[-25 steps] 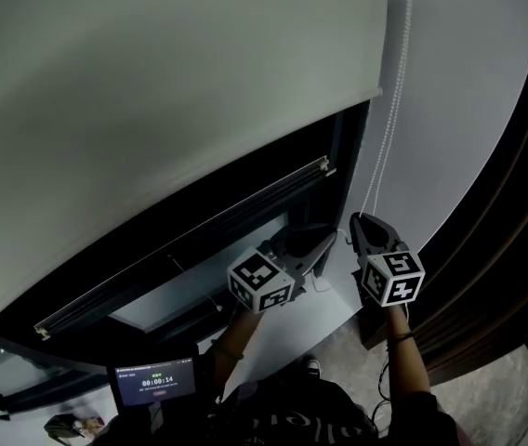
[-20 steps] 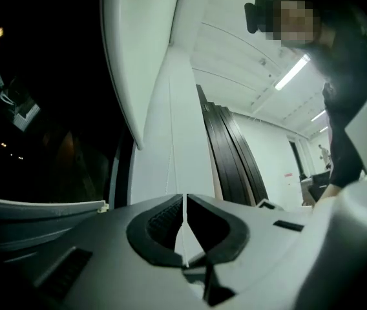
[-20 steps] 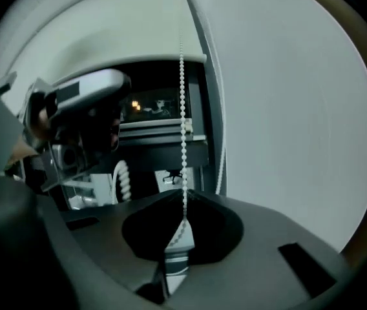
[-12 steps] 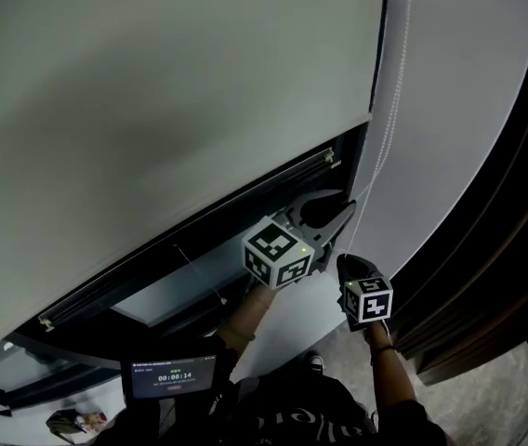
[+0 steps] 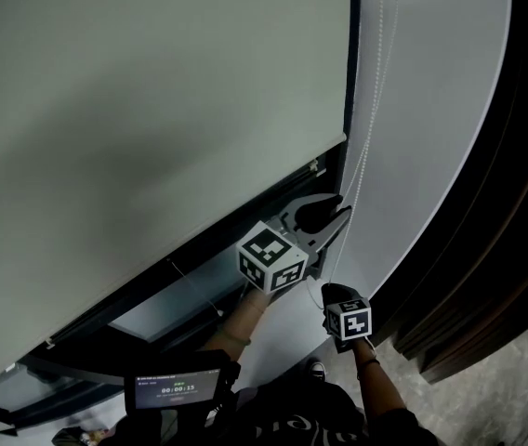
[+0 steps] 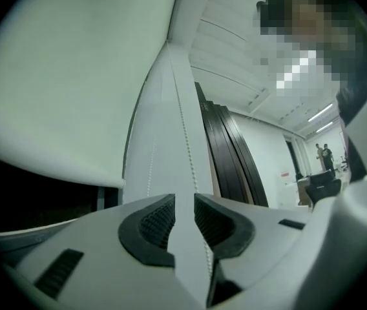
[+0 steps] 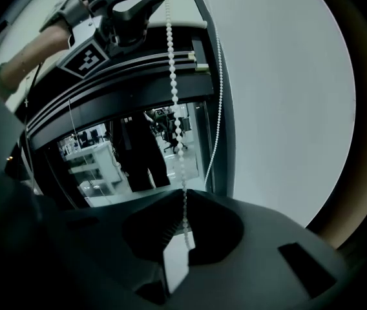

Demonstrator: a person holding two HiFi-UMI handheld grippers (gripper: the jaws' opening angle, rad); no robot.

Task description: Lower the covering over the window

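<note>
Here the right gripper [image 7: 183, 223] is clamped shut on the bead chain [image 7: 173, 89], just below the left gripper [image 6: 185, 219]; that one's jaws stand apart, the chain running between them; the roller blind [image 5: 152, 110] hangs over the window [image 5: 199, 291], glass showing beneath its bottom edge.

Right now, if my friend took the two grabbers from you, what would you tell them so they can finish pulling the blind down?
Left gripper: open, one jaw each side of the bead chain, not pinching it.
Right gripper: shut on the same chain, lower down.
Blind: covers most of the window; a strip of glass shows below it.
Left to do: probably grip higher with the left, let go with the right, and pull again until the glass is covered.
</note>
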